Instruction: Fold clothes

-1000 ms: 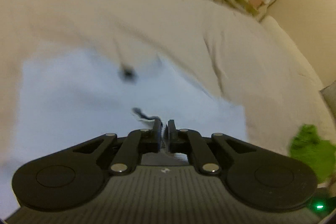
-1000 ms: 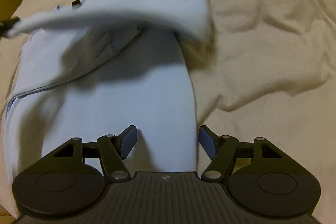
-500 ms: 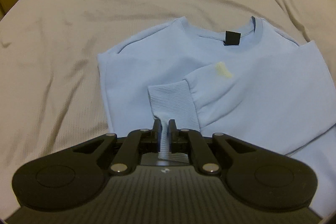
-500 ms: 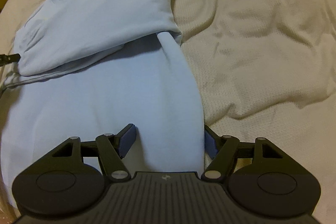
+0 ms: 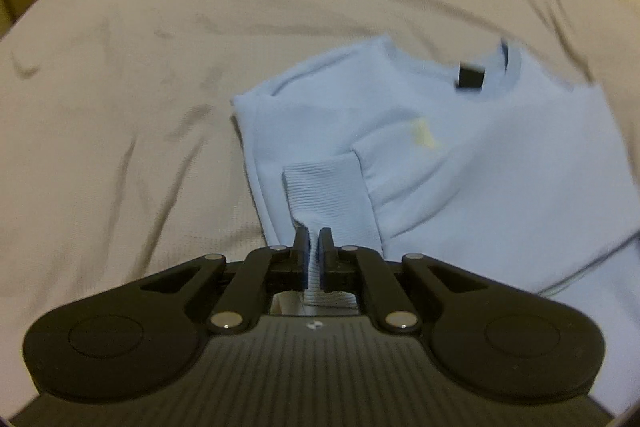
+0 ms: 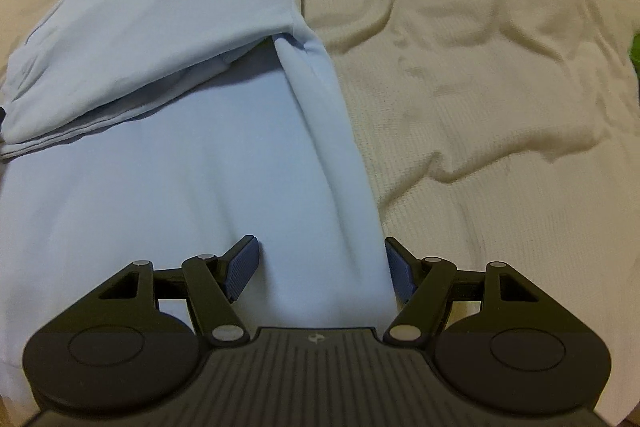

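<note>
Black left tongs (image 5: 314, 239): jaws closed on the ribbed cuff (image 5: 324, 195) of a sleeve, a strip of the ribbing pinched between them.
Black right tongs (image 6: 320, 267): jaws spread wide, gripping nothing; blue ribbed pads (image 6: 242, 267) stand either side of the sweatshirt's right edge near the hem.
Light blue sweatshirt (image 6: 180, 187): lies flat on the bed, collar away from both tongs; one sleeve folded across the chest, its cuff at the left tongs.
Pale yellow mark (image 5: 424, 133): on the folded sleeve, above the cuff.
Black neck label (image 5: 472, 77): inside the collar, far end.
Beige bedspread (image 6: 500, 87): wrinkled, under and around the sweatshirt.
Green item (image 6: 635, 47): at the right view's edge; too little visible to identify.
</note>
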Demonstrator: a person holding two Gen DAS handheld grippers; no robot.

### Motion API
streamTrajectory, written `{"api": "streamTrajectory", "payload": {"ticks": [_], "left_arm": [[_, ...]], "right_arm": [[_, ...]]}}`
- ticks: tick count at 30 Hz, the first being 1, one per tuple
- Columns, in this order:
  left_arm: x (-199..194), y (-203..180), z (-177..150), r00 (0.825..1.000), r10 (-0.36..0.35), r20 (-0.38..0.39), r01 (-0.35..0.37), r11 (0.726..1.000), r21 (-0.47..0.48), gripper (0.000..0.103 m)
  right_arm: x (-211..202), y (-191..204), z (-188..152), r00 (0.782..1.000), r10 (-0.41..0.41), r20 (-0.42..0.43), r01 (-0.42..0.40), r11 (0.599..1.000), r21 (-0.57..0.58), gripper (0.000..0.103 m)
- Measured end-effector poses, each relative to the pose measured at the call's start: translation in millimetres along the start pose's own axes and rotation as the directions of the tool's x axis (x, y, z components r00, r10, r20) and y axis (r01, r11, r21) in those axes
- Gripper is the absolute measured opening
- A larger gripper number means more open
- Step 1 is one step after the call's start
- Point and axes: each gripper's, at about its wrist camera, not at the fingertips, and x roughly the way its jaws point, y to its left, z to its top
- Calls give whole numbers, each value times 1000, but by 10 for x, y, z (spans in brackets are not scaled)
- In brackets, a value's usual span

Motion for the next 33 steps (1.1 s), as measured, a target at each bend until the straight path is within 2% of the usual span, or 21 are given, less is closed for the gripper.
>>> {"api": "streamTrajectory", "payload": {"ticks": [5, 6, 10, 11, 12, 14, 16, 19, 20, 23, 25, 28, 29, 33], "left_arm": [[51, -1, -16, 999, 16, -36, -14, 999, 48, 5], [-30, 22, -1, 1000, -3, -28, 4, 999, 35, 4], [-409, 264, 34, 996, -88, 21, 90, 987, -130, 4], [-481, 264, 32, 994, -104, 39, 109, 985, -133, 4], [-546, 248, 29, 991, -121, 57, 127, 984, -124, 4], [-536, 102, 7, 985, -157, 68, 160, 986, -40, 5], [-350, -41, -43, 981, -191, 27, 190, 981, 24, 6], [20, -97, -145, 985, -155, -74, 159, 986, 52, 12], [40, -69, -155, 984, -158, -82, 161, 986, 33, 12], [-271, -9, -161, 991, -119, -63, 120, 993, 8, 10], [-516, 18, -225, 990, -117, -72, 117, 993, -11, 10], [-847, -72, -347, 983, -113, -148, 106, 993, -49, 11], [-972, -123, -411, 980, -94, -176, 86, 995, -52, 11], [-1423, -421, -671, 962, 11, -274, -24, 999, -47, 15]], "right_arm": [[-97, 7, -77, 1000, -10, 8, 10, 1000, 25, 68], [-140, -17, -99, 1000, -13, 15, 12, 999, 43, 70], [-335, -52, -177, 996, -64, 62, 59, 995, 86, 69], [-393, -26, -181, 995, -57, 87, 50, 995, 85, 69], [-441, 13, -179, 993, -48, 111, 39, 996, 80, 68], [-436, 138, -164, 992, -36, 124, 29, 998, 59, 65], [-335, 266, -170, 994, -42, 99, 39, 999, 33, 58], [-144, 370, -228, 995, -101, 9, 101, 995, 4, 58], [-120, 381, -249, 993, -118, -16, 118, 993, 3, 58], [-323, 362, -298, 994, -109, 6, 109, 994, 19, 58], [-501, 357, -301, 997, -74, 35, 73, 997, 27, 58], [-747, 410, -261, 998, -23, 57, 21, 999, 28, 60], [-815, 438, -246, 998, -11, 57, 9, 1000, 23, 60], [-1067, 565, -210, 998, 34, 56, -33, 999, -21, 73]]}}
